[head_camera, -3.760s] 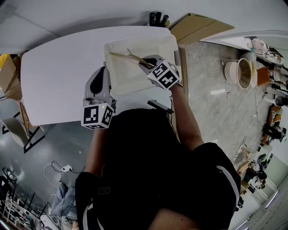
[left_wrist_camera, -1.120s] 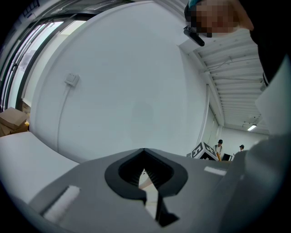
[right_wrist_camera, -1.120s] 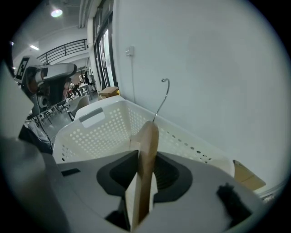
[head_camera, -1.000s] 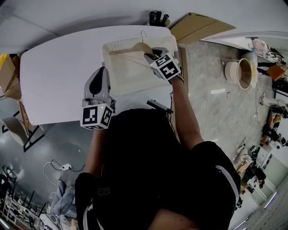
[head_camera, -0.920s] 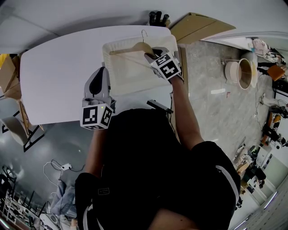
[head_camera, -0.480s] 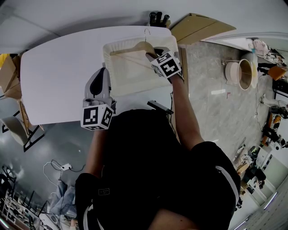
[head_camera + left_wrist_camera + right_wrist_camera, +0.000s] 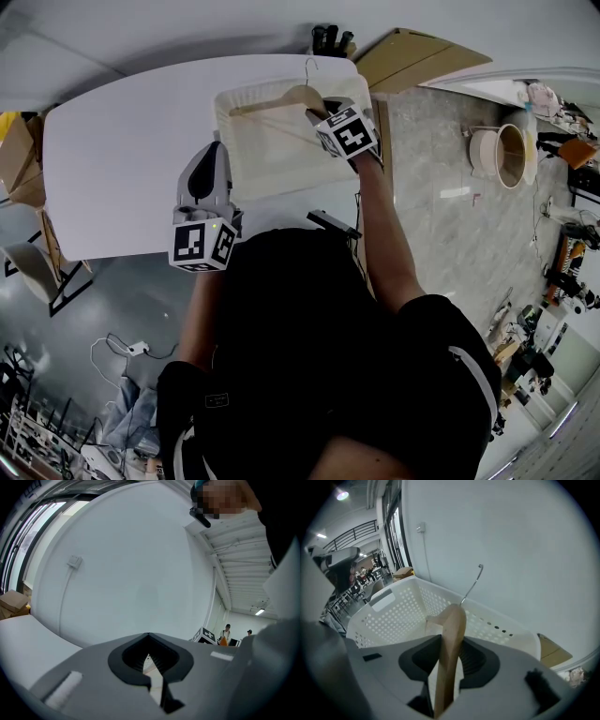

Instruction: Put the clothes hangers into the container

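Inside the white perforated laundry basket, the wooden clothes hanger is being released by the right gripper, its jaws just eased apart, loosely around it. The left gripper is being held aside, pressed together and empty.

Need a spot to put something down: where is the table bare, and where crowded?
Bare: the table's whole left half, from its left edge to the white basket. Crowded: the basket end, where the right gripper, jaws just opening, straddles the wooden hanger; the left gripper is beside the basket's left wall.
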Demonstrator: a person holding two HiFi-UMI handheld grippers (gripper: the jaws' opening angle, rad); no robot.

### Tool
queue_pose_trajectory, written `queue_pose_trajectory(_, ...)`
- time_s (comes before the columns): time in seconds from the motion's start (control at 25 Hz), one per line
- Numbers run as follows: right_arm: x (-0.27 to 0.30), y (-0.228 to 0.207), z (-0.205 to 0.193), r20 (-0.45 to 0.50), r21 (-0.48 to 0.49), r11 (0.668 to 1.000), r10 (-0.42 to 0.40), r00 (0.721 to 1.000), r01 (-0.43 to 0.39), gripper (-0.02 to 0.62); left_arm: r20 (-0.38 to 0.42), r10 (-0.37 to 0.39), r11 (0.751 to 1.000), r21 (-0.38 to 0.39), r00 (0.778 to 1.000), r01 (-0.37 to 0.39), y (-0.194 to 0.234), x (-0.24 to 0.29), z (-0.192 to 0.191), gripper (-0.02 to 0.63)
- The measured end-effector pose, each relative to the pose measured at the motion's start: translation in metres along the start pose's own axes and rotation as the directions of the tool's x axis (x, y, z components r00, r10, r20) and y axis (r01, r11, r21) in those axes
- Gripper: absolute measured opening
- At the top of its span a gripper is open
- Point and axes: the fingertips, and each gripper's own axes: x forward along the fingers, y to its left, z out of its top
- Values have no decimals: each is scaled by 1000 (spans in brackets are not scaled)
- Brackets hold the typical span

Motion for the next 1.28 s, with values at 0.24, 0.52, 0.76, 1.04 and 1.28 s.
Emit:
queue_pose_trajectory(0.24,4,-1,-3,-18,9,1000,-10,1000,10,126,2,0,1000,0,1000,0,2,-3,-1,4)
queue_pose_trajectory(0.52,6,-7,-7,-34,16,1000,-15,999,15,127,2,1,1000,-6,1000,-1,1,-2,-2,4)
queue_pose_trajectory(0.76,9,-8,-10,-56,12,1000,-20,998,21,132,4,1,1000,-3,1000,-1,2,-3,-2,3)
queue_pose_trajectory(1.04,11,-8,-9,-63,16,1000,-12,998,13,132,11,3,1000,-2,1000,-3,2,-4,1,3)
queue_pose_trajectory(1.28,14,-4,-15,-95,2,1000,-6,995,6,138,18,7,1000,-5,1000,-7,3,-10,1,4)
